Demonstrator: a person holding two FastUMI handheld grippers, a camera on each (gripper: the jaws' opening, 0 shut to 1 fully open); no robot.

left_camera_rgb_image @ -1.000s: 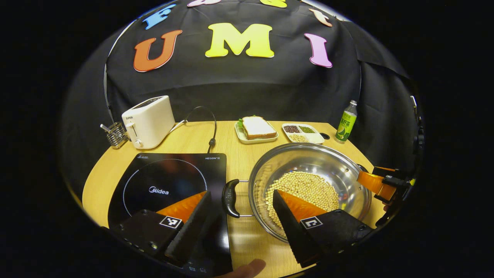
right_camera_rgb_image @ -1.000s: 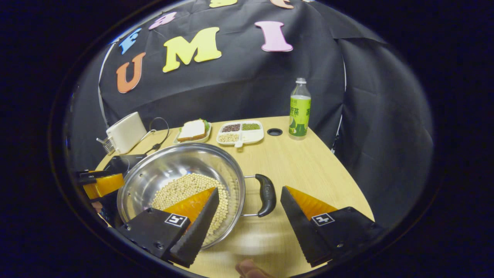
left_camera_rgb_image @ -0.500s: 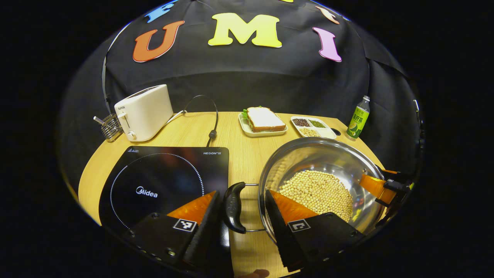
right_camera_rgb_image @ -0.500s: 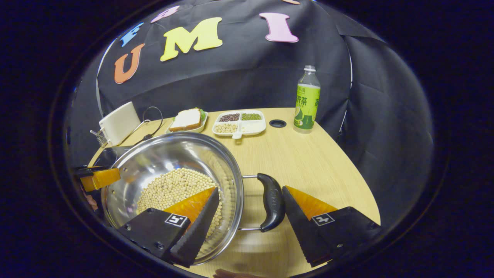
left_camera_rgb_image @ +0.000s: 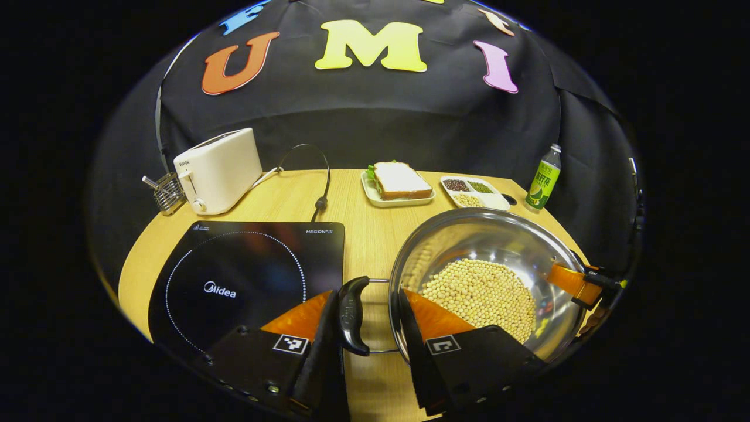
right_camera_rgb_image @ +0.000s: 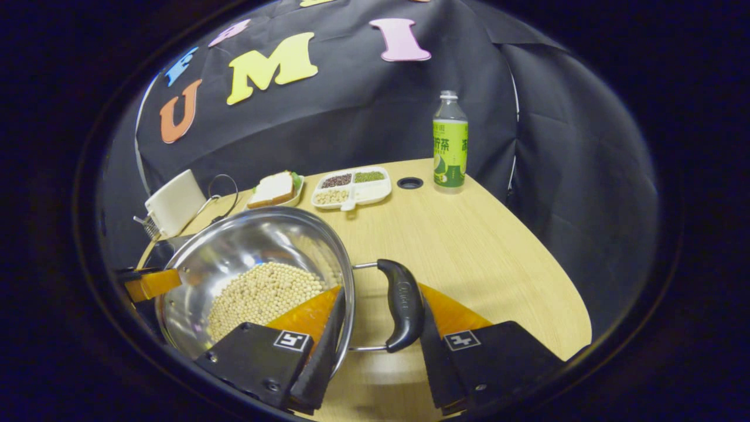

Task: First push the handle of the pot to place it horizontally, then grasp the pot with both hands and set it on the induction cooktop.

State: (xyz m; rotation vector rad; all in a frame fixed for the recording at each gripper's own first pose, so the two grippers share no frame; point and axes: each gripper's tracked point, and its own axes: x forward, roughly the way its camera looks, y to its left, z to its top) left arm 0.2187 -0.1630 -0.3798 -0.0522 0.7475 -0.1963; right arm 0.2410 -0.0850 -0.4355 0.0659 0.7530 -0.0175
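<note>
Both grippers have narrowed since a second ago: the left gripper (left_camera_rgb_image: 370, 346) now brackets the pot's black left handle (left_camera_rgb_image: 350, 315), the right gripper (right_camera_rgb_image: 381, 346) its black right handle (right_camera_rgb_image: 401, 305); whether either clamps, I cannot tell. The round steel pot of soybeans (left_camera_rgb_image: 486, 275) sits on the wooden surface (left_camera_rgb_image: 363, 234), just beside the black induction cooktop (left_camera_rgb_image: 252, 275)

black cloth wall (left_camera_rgb_image: 363, 129) hangs ahead of both grippers, draped in folds, wrapping round to the right side (right_camera_rgb_image: 574, 176). round-edged light wood table (right_camera_rgb_image: 480, 246) runs forward from the grippers up to the cloth. small round dark hole (right_camera_rgb_image: 409, 183) in the tabletop far ahead near the back edge. light falls from above, soft glare on the wood.
</note>
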